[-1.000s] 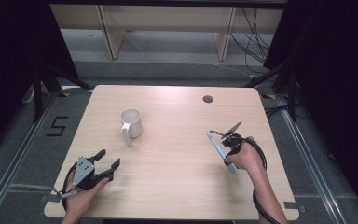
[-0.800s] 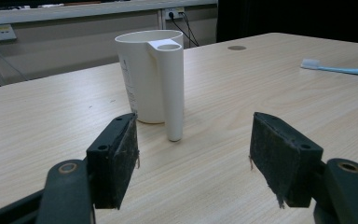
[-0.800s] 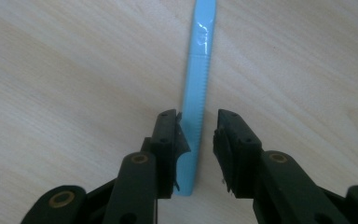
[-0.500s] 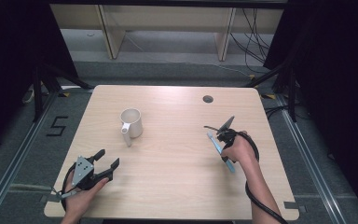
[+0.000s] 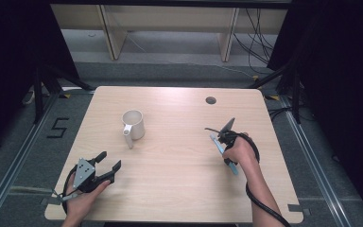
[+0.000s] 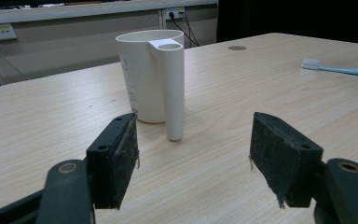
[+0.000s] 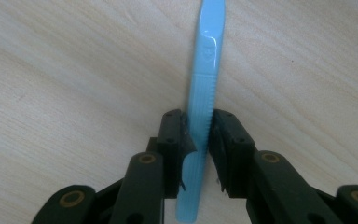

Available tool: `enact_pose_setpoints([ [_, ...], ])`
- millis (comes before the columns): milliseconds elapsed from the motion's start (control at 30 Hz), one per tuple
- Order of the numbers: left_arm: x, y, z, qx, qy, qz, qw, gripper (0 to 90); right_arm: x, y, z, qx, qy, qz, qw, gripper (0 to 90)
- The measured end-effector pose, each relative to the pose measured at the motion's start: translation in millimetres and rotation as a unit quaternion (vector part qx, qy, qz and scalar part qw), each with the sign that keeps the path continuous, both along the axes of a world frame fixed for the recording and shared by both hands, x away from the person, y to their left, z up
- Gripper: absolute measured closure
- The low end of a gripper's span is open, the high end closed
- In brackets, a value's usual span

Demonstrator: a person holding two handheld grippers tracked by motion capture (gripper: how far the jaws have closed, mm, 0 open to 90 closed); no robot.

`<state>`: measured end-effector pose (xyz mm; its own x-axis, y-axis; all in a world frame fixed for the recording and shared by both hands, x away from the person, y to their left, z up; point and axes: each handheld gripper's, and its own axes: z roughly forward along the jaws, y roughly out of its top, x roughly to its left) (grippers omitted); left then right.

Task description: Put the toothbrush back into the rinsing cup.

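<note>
In the high view, the right gripper (image 5: 223, 133) stands at the right of the centre of the wooden table (image 5: 179, 189), and the hand covers most of it. The light blue toothbrush (image 5: 232, 166) lies under this hand, so only its two ends come out: the head toward the upper left and the handle end toward the lower right. Its long axis runs diagonally across the frame. The left gripper (image 5: 108, 165) rests at the lower left with its jaws apart and nothing between them. A white mug (image 5: 133, 125) stands upright left of the centre.

In the left gripper view, the open left gripper (image 6: 193, 151) faces the mug (image 6: 151, 77), which is well apart from it. At the right edge the toothbrush (image 6: 338, 69) is cut off, with its white bristle head pointing left.

In the right gripper view, the right gripper (image 7: 198, 151) has just been closing, and its pads now press both sides of the toothbrush (image 7: 206, 60). The handle runs almost vertically from the bottom to the top of the frame. The head is out of the picture, and the lower end is partly hidden between the jaws.
</note>
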<state>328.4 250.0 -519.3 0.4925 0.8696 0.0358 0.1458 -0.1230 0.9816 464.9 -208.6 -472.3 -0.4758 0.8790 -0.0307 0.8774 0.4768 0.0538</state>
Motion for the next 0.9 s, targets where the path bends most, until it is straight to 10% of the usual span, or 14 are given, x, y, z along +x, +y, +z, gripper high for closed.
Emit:
enact_pose_setpoints([
  [233,-0.1,0.1,0.1,0.000,-0.001,0.000,1.0000,31.8,7.6,-6.3,-1.1,0.011,-0.009,0.050,0.9987,76.8],
  [467,-0.2,0.5,0.4,-0.001,-0.001,0.001,1.0000,31.8,3.7,-0.4,0.9,0.010,0.013,-0.015,0.9997,78.9],
  [600,-0.2,0.8,0.2,-0.002,-0.002,0.001,1.0000,31.8,3.8,-0.8,1.1,0.010,0.015,-0.010,0.9998,79.1],
  [700,1.1,0.7,-0.5,-0.006,-0.007,-0.001,1.0000,31.8,7.4,-7.6,-1.3,0.017,-0.010,0.044,0.9988,79.2],
  [900,0.7,0.3,-0.8,-0.003,-0.002,0.001,1.0000,31.8,1.9,-11.8,-0.9,0.018,-0.021,0.043,0.9987,79.2],
])
